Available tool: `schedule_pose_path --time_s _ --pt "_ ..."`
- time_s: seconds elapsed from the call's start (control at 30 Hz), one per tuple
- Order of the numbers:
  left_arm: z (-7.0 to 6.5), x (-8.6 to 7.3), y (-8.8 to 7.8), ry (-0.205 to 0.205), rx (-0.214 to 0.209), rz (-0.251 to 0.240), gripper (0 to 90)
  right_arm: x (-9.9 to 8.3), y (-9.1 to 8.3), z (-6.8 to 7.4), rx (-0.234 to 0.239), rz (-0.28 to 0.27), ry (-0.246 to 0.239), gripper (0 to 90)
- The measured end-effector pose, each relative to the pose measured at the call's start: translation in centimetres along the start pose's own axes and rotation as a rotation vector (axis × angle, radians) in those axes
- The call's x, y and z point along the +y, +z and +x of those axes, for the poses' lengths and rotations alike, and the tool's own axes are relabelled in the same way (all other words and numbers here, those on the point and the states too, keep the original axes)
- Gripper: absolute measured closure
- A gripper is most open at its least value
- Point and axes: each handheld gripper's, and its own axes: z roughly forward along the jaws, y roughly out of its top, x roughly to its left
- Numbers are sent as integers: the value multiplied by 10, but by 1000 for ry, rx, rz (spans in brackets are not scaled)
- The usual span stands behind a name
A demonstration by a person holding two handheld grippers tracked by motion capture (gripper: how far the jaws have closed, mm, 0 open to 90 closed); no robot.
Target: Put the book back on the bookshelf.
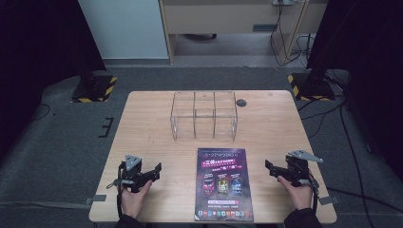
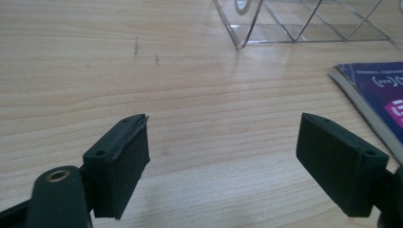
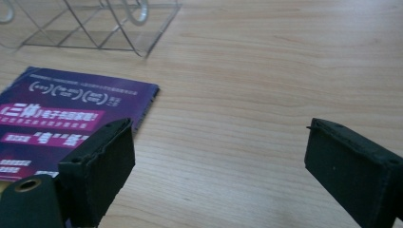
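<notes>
1. Purple-covered booklet (image 1: pixel 224 184) lies flat on the wooden table (image 1: pixel 142 123), near centre, between both grippers; clear acrylic organizer (image 1: pixel 204 115) stands beyond it.
2. Left gripper (image 1: pixel 156 170): jaws wide apart, holding nothing, left of the booklet.
3. Right gripper (image 1: pixel 269 167): jaws fully spread, also empty, right of the booklet.
4. Judgement: approach low, slip one jaw under a cover edge, pinch near the spine to avoid creasing.
</notes>
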Motion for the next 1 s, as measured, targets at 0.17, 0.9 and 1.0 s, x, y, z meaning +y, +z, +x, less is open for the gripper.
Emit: schedule_pose_path --time_s 0.17,0.9,1.0 --pt "-8 3 -3 6 -19 -16 180 5 -3 10 27 -26 -2 93" --pt "-55 23 3 72 -79 -54 203 28 -9 32 81 -96 -52 106" --pt "-63 24 7 80 -88 -49 203 27 -7 37 92 -95 -53 107"
